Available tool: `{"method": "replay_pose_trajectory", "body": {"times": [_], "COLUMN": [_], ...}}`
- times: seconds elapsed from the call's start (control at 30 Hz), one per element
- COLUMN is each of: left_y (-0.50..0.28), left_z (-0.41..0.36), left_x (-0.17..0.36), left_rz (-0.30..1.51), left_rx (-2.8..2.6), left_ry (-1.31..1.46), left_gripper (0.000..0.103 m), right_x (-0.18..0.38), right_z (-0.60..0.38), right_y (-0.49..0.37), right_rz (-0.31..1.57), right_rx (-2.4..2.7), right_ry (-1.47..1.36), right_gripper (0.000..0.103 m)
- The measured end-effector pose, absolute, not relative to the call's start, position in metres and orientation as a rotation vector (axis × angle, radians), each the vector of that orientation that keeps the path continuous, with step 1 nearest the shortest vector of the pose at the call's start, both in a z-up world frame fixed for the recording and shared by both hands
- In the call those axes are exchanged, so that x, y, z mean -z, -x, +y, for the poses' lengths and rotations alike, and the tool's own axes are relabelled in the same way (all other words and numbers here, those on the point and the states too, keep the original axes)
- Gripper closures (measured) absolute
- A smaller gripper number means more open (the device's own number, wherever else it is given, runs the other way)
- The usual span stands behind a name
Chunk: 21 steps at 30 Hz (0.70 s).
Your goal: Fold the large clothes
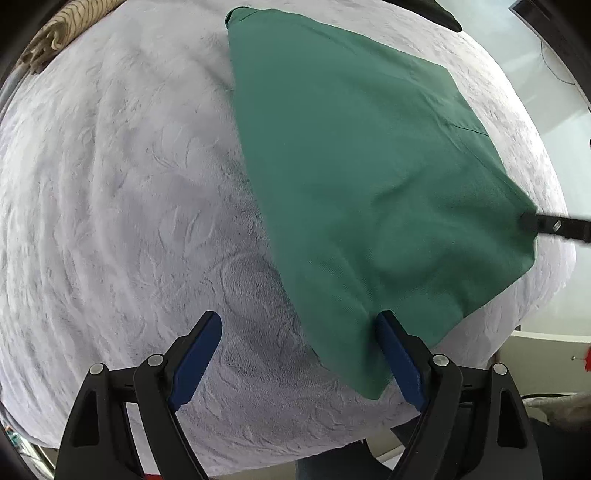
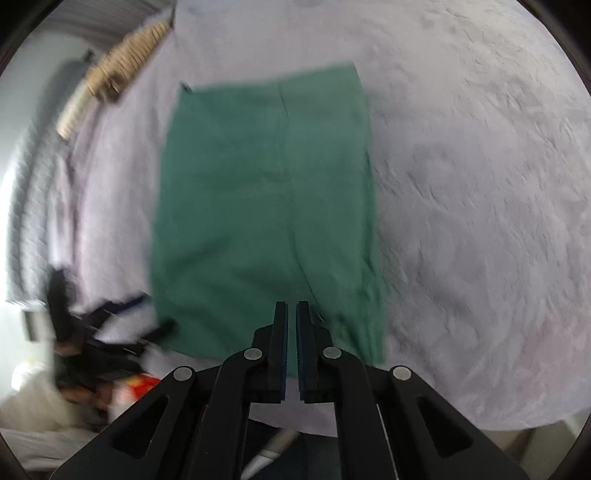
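A green garment (image 1: 362, 177) lies flat on a white fuzzy bed cover (image 1: 110, 184). My left gripper (image 1: 299, 325) is open over the garment's near corner, its right finger (image 1: 399, 354) touching the cloth edge. In the left wrist view my right gripper's fingers (image 1: 554, 223) reach the garment's right corner. In the right wrist view the garment (image 2: 266, 206) lies lengthwise ahead and my right gripper (image 2: 291, 314) is nearly closed over its near edge; the view is blurred and I cannot tell if cloth is pinched. My left gripper (image 2: 147, 325) shows at the garment's left corner.
A folded beige striped cloth (image 1: 55, 33) lies at the bed's far edge, also in the right wrist view (image 2: 122, 62). A dark item (image 1: 439, 14) sits beyond the garment. The bed's near edge (image 1: 280, 461) drops to the floor. Blurred clutter (image 2: 74, 369) lies left of the bed.
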<state>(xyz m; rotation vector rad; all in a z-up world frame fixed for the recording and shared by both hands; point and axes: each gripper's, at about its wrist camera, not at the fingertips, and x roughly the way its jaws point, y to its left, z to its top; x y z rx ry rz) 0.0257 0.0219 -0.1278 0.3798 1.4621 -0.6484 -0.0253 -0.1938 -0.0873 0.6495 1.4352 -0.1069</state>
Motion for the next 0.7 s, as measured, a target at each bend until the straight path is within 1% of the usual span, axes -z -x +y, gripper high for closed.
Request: {"method": "replay_pose_trajectory", "body": {"times": [0.2,0.47,0.7], "left_y": [-0.027,-0.021,-0.020], "left_z": [0.024,0.028,0.041], "left_x": [0.125,0.119,0.110], "left_rz": [1.475,1.482,1.471], "left_rx": [0.635,0.622,0.618], "left_ry": [-0.367,-0.354,-0.357], "left_gripper": [0.017,0.017,0.017], "right_x": [0.121,0.127,0.149], "right_z": [-0.196,-0.204,-0.206], "right_y": [0.043,0.051,0.051], "right_rz": [1.535,1.532,1.532], "right_rx": [0.200,0.243,0.267], "right_ry": [-0.654,-0.701,-0.764], "right_gripper": [0.098,0.098,0.100]}}
